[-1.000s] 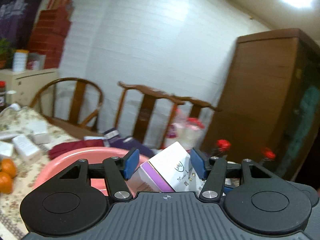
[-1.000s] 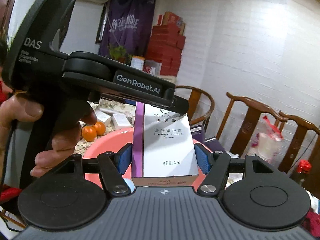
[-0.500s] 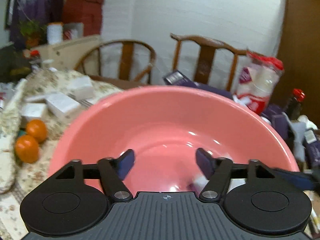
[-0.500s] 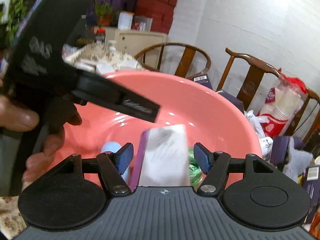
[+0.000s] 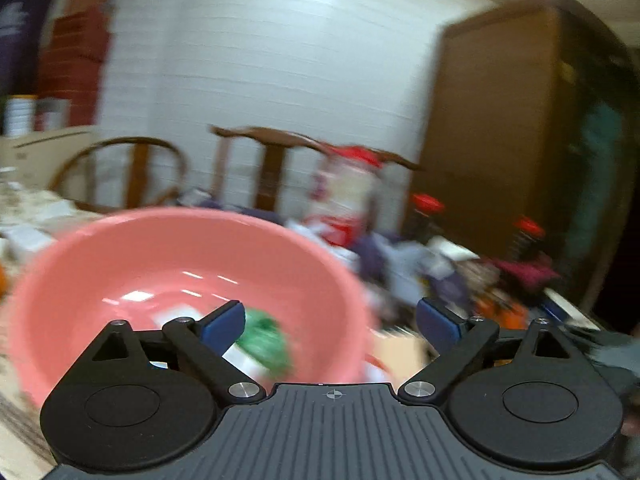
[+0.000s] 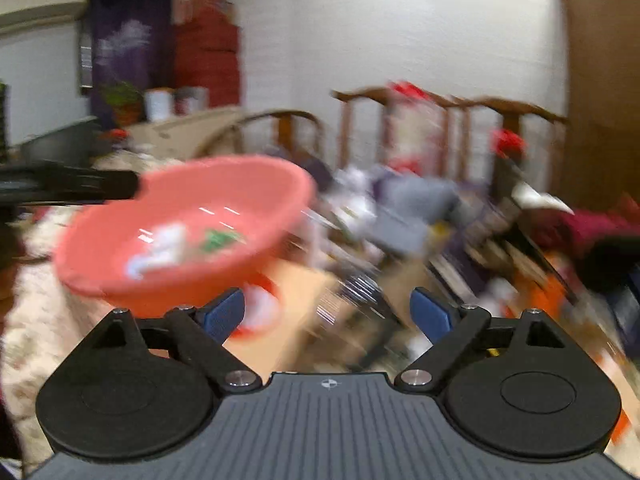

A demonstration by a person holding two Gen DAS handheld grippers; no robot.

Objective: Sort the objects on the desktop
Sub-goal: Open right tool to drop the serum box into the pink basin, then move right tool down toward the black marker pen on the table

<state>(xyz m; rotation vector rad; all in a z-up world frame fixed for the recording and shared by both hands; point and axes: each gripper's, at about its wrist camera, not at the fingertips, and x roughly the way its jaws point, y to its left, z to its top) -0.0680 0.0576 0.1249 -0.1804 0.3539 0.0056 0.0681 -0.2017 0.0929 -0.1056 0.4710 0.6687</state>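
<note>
Both views are motion-blurred. A pink basin (image 5: pixel 120 248) sits on the table, with a green item (image 5: pixel 264 340) and white boxes inside; it also shows in the right wrist view (image 6: pixel 248 176), with the same green item (image 6: pixel 218 238). My left gripper (image 5: pixel 330 322) is open and empty over the basin's right rim. My right gripper (image 6: pixel 328 314) is open and empty, to the right of the basin above a pile of boxes and packets (image 6: pixel 400 240). The other gripper's black body (image 6: pixel 68 186) pokes in at the left.
Wooden chairs (image 5: pixel 280 160) and a white brick wall stand behind the table. A brown cabinet (image 5: pixel 500 120) is at the right. Red-capped bottles (image 5: pixel 426 208) and a plastic bag (image 5: pixel 344 196) stand among the clutter right of the basin. A floral tablecloth (image 6: pixel 32 320) covers the table.
Both grippers held the white-and-purple box a second ago; it went down into the basin. Both have opened wide and swung away to the right, empty.
</note>
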